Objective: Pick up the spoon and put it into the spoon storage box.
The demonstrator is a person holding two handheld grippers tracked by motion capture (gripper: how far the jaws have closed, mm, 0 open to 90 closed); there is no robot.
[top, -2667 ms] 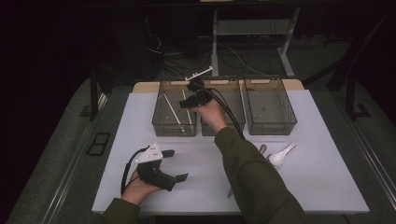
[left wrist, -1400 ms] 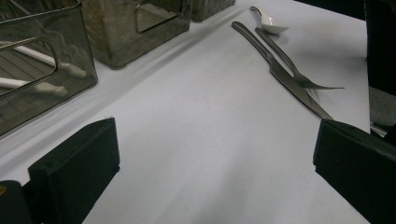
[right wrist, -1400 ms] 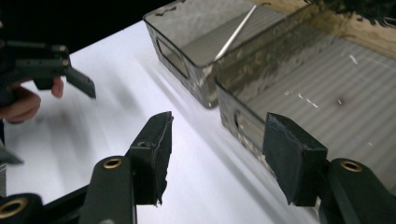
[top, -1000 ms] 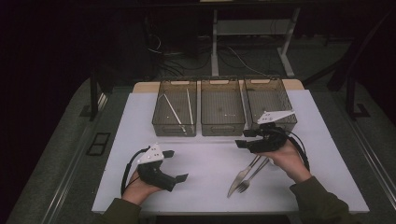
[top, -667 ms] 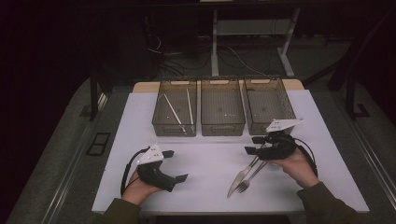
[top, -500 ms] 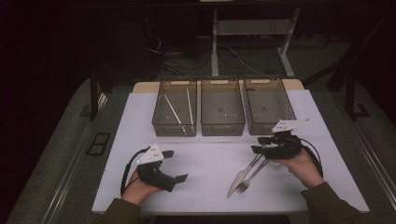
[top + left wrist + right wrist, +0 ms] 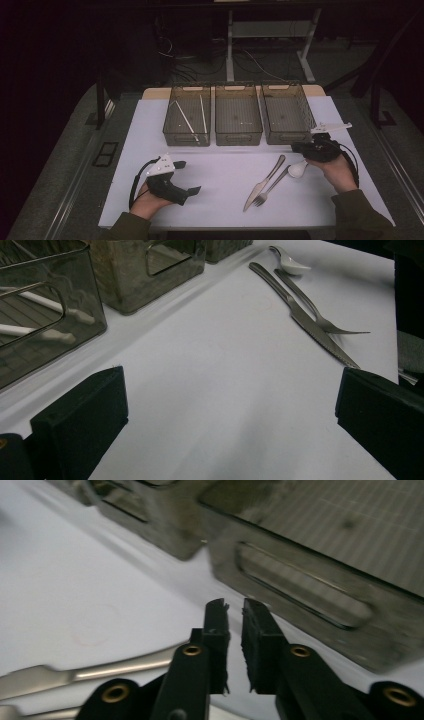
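Left bin (image 7: pixel 186 122): sitting at the far side of the table (image 7: pixel 220 200), holding two pale sticks (image 7: pixel 192 117).
Middle bin (image 7: pixel 238 120): standing just beside it; I can see nothing inside.
Right bin (image 7: pixel 287 116): likewise showing a bare mesh floor.
Spoon (image 7: pixel 297 169): lying on the table in front of the right bin, beside the fork (image 7: pixel 270 189) and knife (image 7: pixel 264 182).
Right gripper (image 7: pixel 300 148): hovering just above the spoon; jaws having just been closing, now standing nearly together with nothing between them.
Left gripper (image 7: pixel 187 177): resting near the table's near edge, jaws gaping wide, gripping nothing.
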